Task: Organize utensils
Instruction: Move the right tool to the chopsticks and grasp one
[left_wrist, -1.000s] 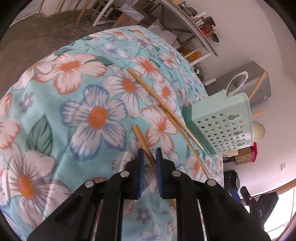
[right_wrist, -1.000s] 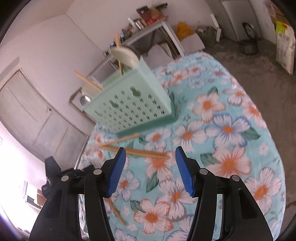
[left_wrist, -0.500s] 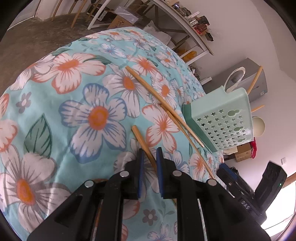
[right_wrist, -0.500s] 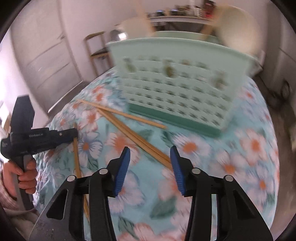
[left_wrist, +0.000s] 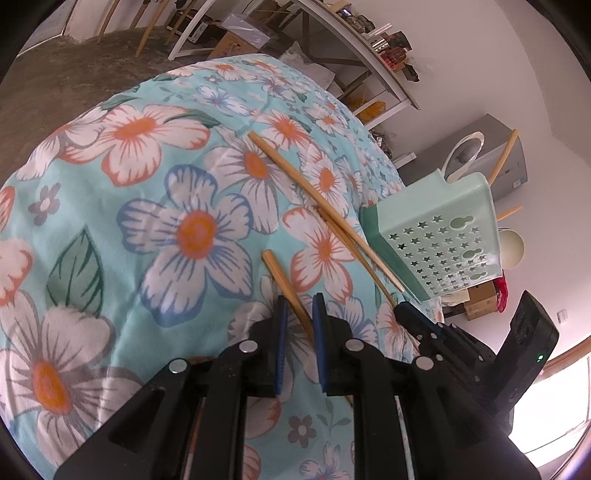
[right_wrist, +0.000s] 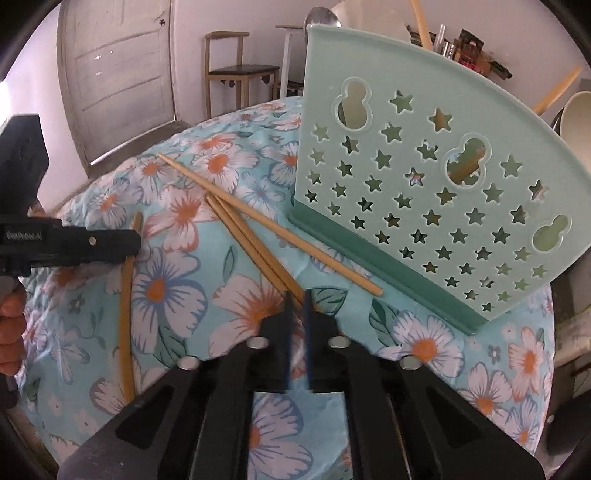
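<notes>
Several wooden chopsticks lie on the flowered cloth. My left gripper (left_wrist: 298, 300) is shut on one chopstick (left_wrist: 282, 276), low over the cloth; that chopstick also shows in the right wrist view (right_wrist: 126, 291), and the left gripper's fingers (right_wrist: 110, 242) cross it. My right gripper (right_wrist: 296, 295) is shut on a pair of chopsticks (right_wrist: 251, 243) lying side by side near the mint green utensil holder (right_wrist: 436, 184). Another chopstick (right_wrist: 273, 225) lies in front of the holder. The holder (left_wrist: 443, 236) holds a ladle and wooden utensils.
The table has a turquoise flowered cloth (left_wrist: 147, 221). A wooden chair (right_wrist: 236, 74) and a door (right_wrist: 118, 74) stand behind it. Shelves with clutter (left_wrist: 369, 48) line the wall. The right gripper's body (left_wrist: 480, 354) is low at right in the left wrist view.
My right gripper has swung down toward the cloth and closed its fingers on the pair of chopsticks. My left gripper has stayed shut on its chopstick.
</notes>
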